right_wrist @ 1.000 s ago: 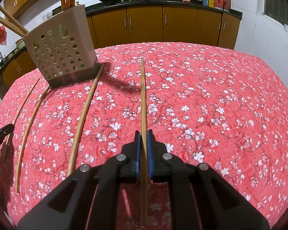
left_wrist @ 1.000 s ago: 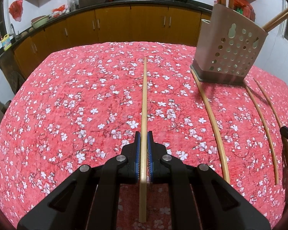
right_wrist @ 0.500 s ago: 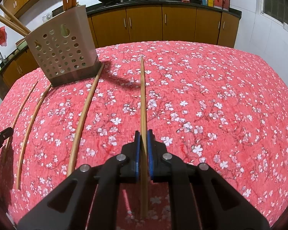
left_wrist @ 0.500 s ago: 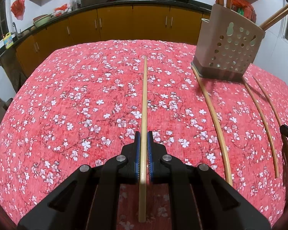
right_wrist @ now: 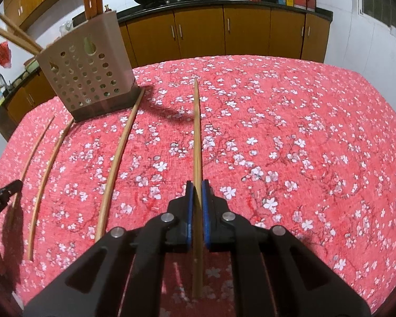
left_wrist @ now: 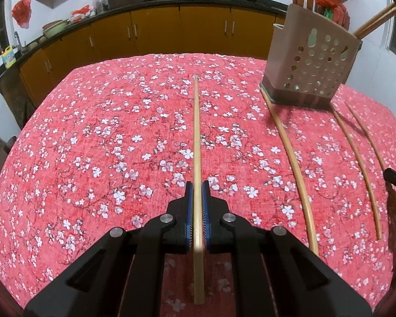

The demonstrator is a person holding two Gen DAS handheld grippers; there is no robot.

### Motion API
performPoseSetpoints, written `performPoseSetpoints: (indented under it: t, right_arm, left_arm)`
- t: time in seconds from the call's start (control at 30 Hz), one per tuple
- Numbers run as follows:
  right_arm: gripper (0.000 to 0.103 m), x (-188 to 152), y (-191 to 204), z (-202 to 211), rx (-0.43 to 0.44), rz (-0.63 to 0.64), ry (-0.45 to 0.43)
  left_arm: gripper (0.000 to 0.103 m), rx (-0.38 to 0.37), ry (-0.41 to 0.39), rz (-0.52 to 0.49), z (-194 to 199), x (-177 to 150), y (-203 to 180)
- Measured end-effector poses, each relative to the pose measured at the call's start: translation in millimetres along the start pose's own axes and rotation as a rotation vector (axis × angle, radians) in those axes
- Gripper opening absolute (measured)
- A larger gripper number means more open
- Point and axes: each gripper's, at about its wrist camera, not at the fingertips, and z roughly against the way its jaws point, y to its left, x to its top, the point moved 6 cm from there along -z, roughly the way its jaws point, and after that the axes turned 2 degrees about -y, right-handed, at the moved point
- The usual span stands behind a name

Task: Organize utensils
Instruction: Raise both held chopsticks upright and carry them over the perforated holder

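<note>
Kitchen, orange cabinets (left_wrist: 155, 31) behind; red floral cloth (left_wrist: 92, 145) over the table. Left gripper (left_wrist: 197, 203) clamped on a pale chopstick (left_wrist: 196, 137), held level above the cloth. Right gripper (right_wrist: 197, 203) likewise closed on a darker chopstick (right_wrist: 197, 137). Perforated holder (right_wrist: 88, 76) standing near, already stocked with several sticks. Three loose chopsticks (left_wrist: 293, 153) lying on the cloth beside it. Roughly midway by the look of it: two in hand, three waiting.
</note>
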Motion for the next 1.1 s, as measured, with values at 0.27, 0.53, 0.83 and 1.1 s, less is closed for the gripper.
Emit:
performPoseSetpoints:
  t: [0.27,0.53,0.83,1.1]
  right_arm:
    - [0.008,17,-4,31,0.012,-0.015,-0.079]
    - [0.008,49,-3,72,0.031,-0.031,-0.216]
    - [0.008,71,-3,103,0.039,-0.042,-0.337]
    - [0.008,84,3,118,0.055,-0.03,-0.388]
  left_arm:
    - [0.007,-0.017,-0.073,0.006,33,22,8]
    - [0.007,-0.04,-0.204,0.019,77,59,11]
    - [0.007,-0.094,-0.356,0.055,121,88,7]
    - [0.007,-0.128,-0.406,0.059,137,99,3]
